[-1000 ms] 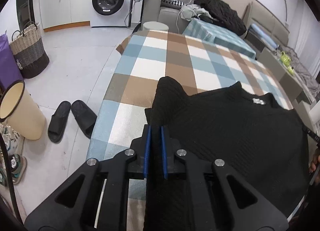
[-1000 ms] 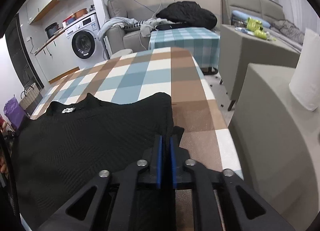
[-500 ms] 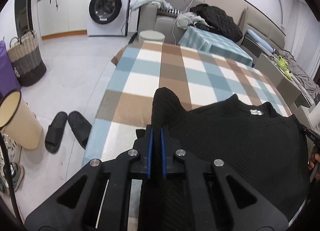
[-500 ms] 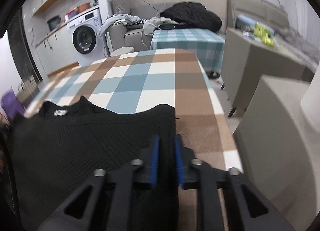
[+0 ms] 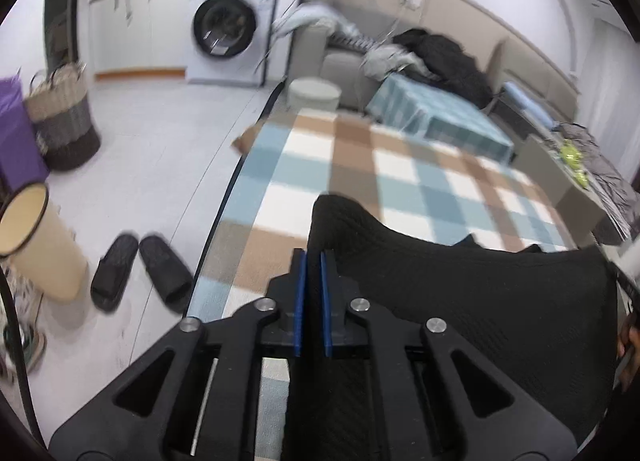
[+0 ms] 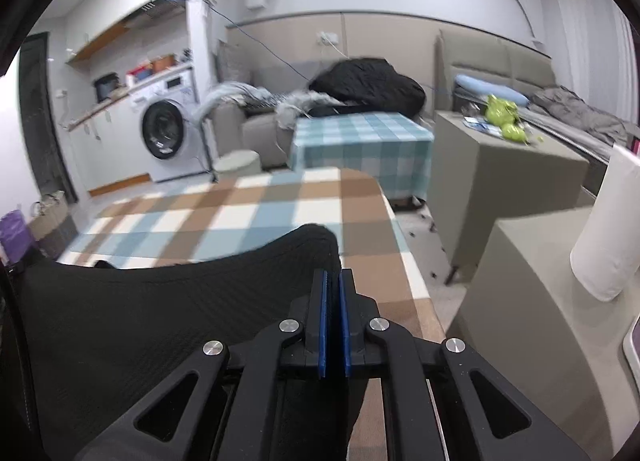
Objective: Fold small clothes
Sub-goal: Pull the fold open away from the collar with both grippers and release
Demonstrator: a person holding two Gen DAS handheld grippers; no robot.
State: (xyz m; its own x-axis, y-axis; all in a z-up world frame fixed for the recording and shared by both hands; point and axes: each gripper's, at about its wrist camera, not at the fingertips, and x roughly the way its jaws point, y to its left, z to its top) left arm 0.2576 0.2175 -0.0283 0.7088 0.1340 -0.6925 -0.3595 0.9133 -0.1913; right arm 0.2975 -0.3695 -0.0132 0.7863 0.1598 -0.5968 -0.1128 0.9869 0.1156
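A black knitted sweater [image 5: 480, 285] hangs stretched between my two grippers over the checked tablecloth [image 5: 360, 165]. My left gripper [image 5: 313, 261] is shut on the sweater's left edge, and the cloth bulges up past its blue pads. In the right wrist view the same sweater [image 6: 160, 309] spreads to the left, and my right gripper [image 6: 333, 281] is shut on its right edge above the checked tablecloth [image 6: 240, 213]. Most of the garment is raised off the table. Its neckline is hidden behind the raised fabric.
Left of the table on the floor lie black slippers [image 5: 140, 269], a beige bin [image 5: 36, 241] and a woven basket [image 5: 64, 117]. A washing machine [image 5: 228, 25] stands at the back. Grey cabinets [image 6: 532, 301] and a paper roll [image 6: 608, 221] crowd the table's right side.
Both grippers have risen with the sweater's edges, lifting the garment off the tablecloth. The collar and its label, visible earlier, are now hidden. The right jaws closed tighter on the fabric.
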